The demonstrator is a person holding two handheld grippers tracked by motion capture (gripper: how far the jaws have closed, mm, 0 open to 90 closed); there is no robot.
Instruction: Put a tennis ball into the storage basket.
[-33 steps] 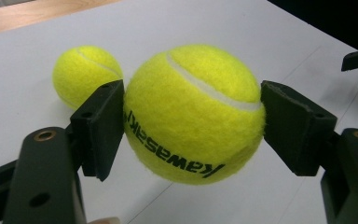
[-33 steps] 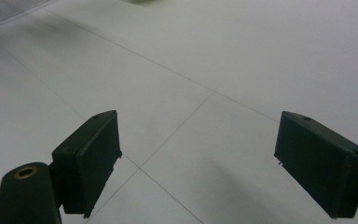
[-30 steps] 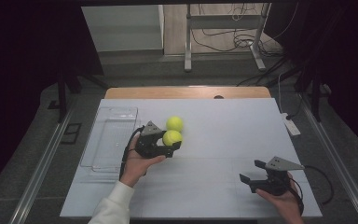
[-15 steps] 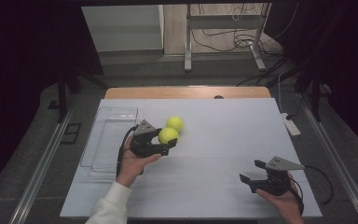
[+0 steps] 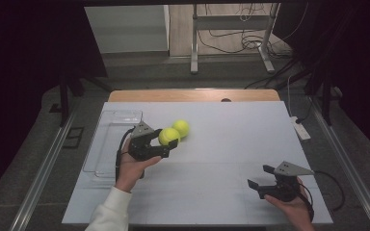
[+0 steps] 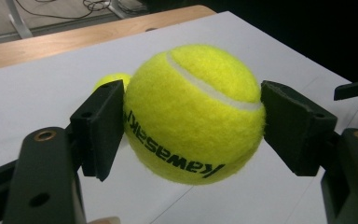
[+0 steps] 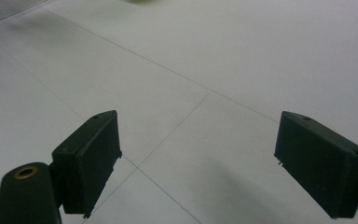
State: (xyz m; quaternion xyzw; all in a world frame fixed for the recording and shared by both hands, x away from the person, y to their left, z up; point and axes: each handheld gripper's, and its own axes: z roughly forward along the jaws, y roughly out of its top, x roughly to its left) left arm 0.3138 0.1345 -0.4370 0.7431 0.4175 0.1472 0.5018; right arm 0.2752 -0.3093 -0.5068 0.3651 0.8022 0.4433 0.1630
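Observation:
My left gripper [image 5: 167, 138] is shut on a yellow tennis ball [image 5: 168, 135], lifted a little off the white table [image 5: 231, 144]. In the left gripper view both black pads [image 6: 103, 126] press the sides of the ball [image 6: 193, 112], whose black lettering faces the camera. A second tennis ball [image 5: 181, 127] lies on the table just behind and right of the held one, and its edge [image 6: 112, 79] peeks past the left jaw. My right gripper [image 5: 261, 177] stands open near the table's front right, with nothing but bare table between its fingers [image 7: 93, 154].
A clear plastic tray [image 5: 120, 113] lies along the table's left side, just left of my left hand. A white power strip [image 5: 301, 129] sits off the right edge. A wooden strip [image 5: 197, 95] borders the far edge.
My left gripper has carried the held ball left and slightly up, away from the second ball. The right gripper has stayed where it was.

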